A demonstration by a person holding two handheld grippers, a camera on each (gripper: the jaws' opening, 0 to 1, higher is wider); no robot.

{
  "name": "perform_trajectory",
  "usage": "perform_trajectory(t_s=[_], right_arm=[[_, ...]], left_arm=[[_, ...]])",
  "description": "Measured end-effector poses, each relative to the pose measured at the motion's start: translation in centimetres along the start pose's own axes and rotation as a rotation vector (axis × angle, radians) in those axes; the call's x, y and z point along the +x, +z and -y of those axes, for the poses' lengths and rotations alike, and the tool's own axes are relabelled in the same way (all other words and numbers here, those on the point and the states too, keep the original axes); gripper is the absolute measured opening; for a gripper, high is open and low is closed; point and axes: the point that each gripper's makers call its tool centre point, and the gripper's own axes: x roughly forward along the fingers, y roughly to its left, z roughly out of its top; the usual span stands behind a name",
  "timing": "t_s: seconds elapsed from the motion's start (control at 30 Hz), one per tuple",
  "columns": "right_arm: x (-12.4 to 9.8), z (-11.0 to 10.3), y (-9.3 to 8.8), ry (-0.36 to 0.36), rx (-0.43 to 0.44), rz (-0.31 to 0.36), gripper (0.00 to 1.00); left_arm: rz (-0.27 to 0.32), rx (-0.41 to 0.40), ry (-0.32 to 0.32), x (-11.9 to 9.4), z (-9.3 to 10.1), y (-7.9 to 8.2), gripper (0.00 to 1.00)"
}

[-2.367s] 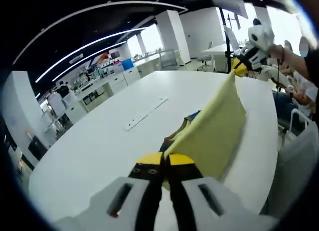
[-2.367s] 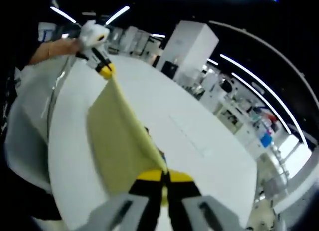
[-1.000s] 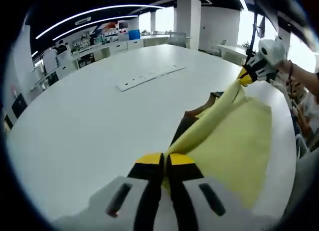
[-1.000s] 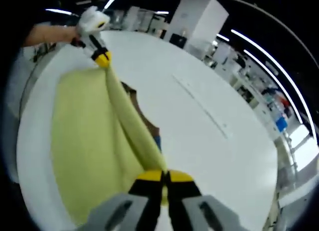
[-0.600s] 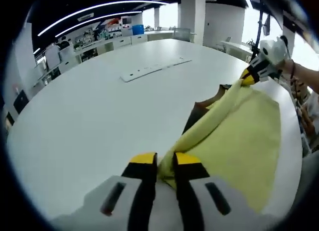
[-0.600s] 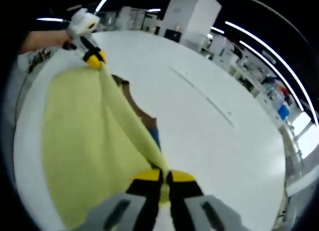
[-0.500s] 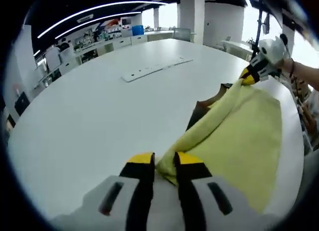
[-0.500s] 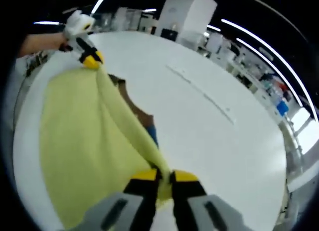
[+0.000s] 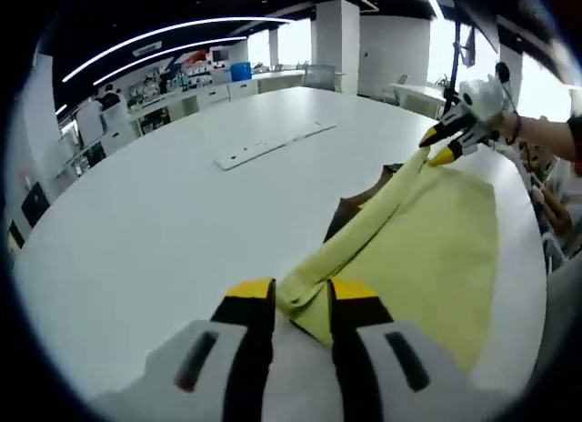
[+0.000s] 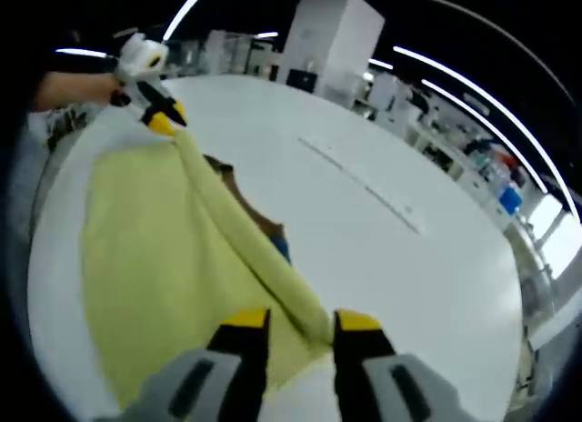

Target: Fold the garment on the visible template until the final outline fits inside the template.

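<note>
Lying flat — yellow garment [image 9: 427, 231], rolled fold edge | both claws spread, gripping nothing

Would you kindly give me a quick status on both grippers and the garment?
Left gripper open, right gripper open. Yellow garment lying folded on the white table, its fold edge between both pairs of fingers. Nothing in the way.

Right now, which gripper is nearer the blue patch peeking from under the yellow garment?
Right. The right gripper is just short of the blue patch, jaws open astride the yellow garment; the left gripper is at the fold's far end.
</note>
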Motion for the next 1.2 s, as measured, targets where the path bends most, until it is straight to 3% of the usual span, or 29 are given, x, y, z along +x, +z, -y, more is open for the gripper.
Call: perform_trajectory(t_s=[0.1, 0.17, 0.27, 0.33, 0.5, 0.67, 0.8, 0.87, 0.93, 1.0, 1.07, 1.2], right_arm=[[0.5, 0.0, -0.5, -0.015, -0.075, -0.031, 0.22], [0.6, 0.1, -0.7, -0.032, -0.111, -0.045, 0.20], [1.0, 0.2, -0.6, -0.036, -0.113, -0.041, 0.15], [1.1, 0.7, -1.1, -0.069, -0.124, -0.068, 0.13], [1.5, 0.4, -0.9, -0.111, -0.157, -0.055, 0.05], [1.6, 1.2, -0.7, -0.152, -0.105, -0.048, 0.05], [1.0, 2.3, 0.3, -0.201, 0.013, 0.004, 0.04], [0.3, 3.0, 0.6, -0.237, 0.087, 0.026, 0.05], [-0.2, 3.9, 0.7, -0.259, 0.186, 0.056, 0.07], [-0.5, 4.0, 0.9, -0.249, 0.264, 0.085, 0.11], [-0.6, 4.2, 0.8, -0.230, 0.345, 0.106, 0.19], [-1.0, 3.9, 1.2, -0.171, 0.494, 0.157, 0.32]], left_arm=[[-0.057, 0.058, 0.027, 0.8, -0.6, -1.4, 0.19], [-0.059, 0.062, 0.031, 1.1, -0.8, -1.7, 0.19], [-0.082, 0.156, 0.075, 1.5, -1.9, -2.1, 0.16], [-0.075, 0.178, 0.085, 1.6, -2.0, -2.1, 0.14], [-0.057, 0.249, 0.097, 1.9, -1.9, -2.0, 0.10], [-0.047, 0.250, 0.131, 1.4, -2.7, -1.4, 0.05], [0.025, 0.144, 0.177, 0.9, -3.9, 0.0, 0.04], [0.050, 0.056, 0.215, 0.5, -4.6, 0.4, 0.06], [0.056, -0.037, 0.253, 0.1, -5.7, 0.3, 0.01], [0.077, -0.095, 0.251, -0.1, -5.7, 0.5, 0.02], [0.127, -0.210, 0.216, -0.2, -5.6, 0.6, 0.09], [0.143, -0.236, 0.201, -0.9, -4.8, 0.7, 0.16]])
